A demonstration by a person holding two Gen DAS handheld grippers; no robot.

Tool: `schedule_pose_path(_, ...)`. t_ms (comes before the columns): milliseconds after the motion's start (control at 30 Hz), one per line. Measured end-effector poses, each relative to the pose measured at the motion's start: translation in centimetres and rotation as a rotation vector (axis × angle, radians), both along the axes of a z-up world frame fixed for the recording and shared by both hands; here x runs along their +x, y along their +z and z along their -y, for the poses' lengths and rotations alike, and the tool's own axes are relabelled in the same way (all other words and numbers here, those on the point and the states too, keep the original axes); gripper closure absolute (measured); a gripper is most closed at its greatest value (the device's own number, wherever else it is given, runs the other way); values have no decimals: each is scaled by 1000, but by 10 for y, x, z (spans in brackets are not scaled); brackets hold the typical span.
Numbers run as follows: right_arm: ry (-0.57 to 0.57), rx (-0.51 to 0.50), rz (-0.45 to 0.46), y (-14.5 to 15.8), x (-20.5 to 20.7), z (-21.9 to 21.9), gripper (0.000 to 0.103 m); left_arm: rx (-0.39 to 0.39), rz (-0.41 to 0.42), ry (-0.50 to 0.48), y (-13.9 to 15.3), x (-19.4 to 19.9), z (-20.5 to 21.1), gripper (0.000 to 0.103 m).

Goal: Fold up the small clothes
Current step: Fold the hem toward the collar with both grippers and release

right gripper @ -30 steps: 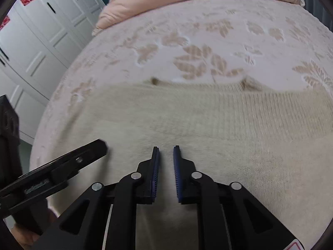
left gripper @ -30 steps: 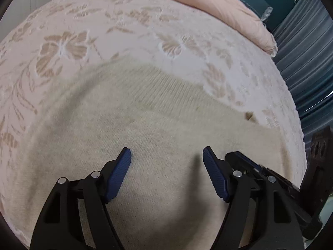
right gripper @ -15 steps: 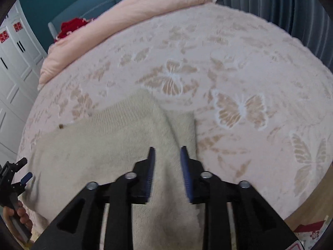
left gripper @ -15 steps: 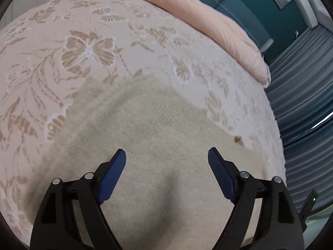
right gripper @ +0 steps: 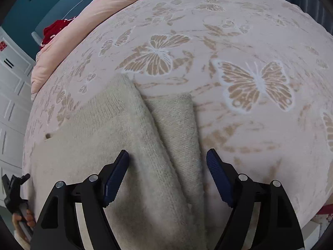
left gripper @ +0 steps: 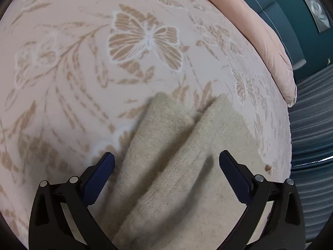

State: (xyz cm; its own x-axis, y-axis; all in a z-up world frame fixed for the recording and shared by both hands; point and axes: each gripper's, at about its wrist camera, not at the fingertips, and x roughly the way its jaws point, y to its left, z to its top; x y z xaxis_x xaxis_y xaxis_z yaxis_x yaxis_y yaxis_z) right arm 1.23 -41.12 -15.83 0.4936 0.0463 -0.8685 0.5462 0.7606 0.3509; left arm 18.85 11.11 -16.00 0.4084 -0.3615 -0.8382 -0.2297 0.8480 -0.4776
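Note:
A beige knit sweater (left gripper: 187,166) lies flat on the bed, with a sleeve (left gripper: 164,120) beside its body. My left gripper (left gripper: 166,166) is open and empty, held over the sweater near the sleeve. In the right wrist view the sweater (right gripper: 116,137) and its sleeve (right gripper: 179,129) lie between and ahead of my right gripper (right gripper: 167,164), which is open and empty just above the fabric. A small brown button (right gripper: 48,135) shows at the sweater's left edge.
The bedspread (left gripper: 83,62) is pink with tan butterflies. A pink rolled quilt (right gripper: 87,16) lies at the head of the bed with a red item (right gripper: 54,29). White cupboards (right gripper: 10,104) stand at left, grey curtains (left gripper: 312,114) at right. The other gripper (right gripper: 14,189) shows at lower left.
My right gripper has opened from nearly shut to wide. Both grippers have swung toward the sweater's sleeve side, so more bare bedspread now shows ahead.

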Motion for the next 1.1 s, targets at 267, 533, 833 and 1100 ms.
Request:
schedule_pose_path(267, 132, 48, 255, 76, 12, -41, 84, -134, 103, -39, 45, -20, -12, 84)
schedule_pose_path(533, 120, -137, 134, 74, 53, -41, 83, -63, 165, 58, 94, -29, -62, 93)
schedule_pose_path(833, -59, 99, 65, 2, 4, 7, 65, -84, -37, -44, 14, -12, -20, 13)
schedule_pose_path(1100, -4, 89, 73, 7, 16, -11, 78, -148, -18, -85, 5, 9, -1, 81)
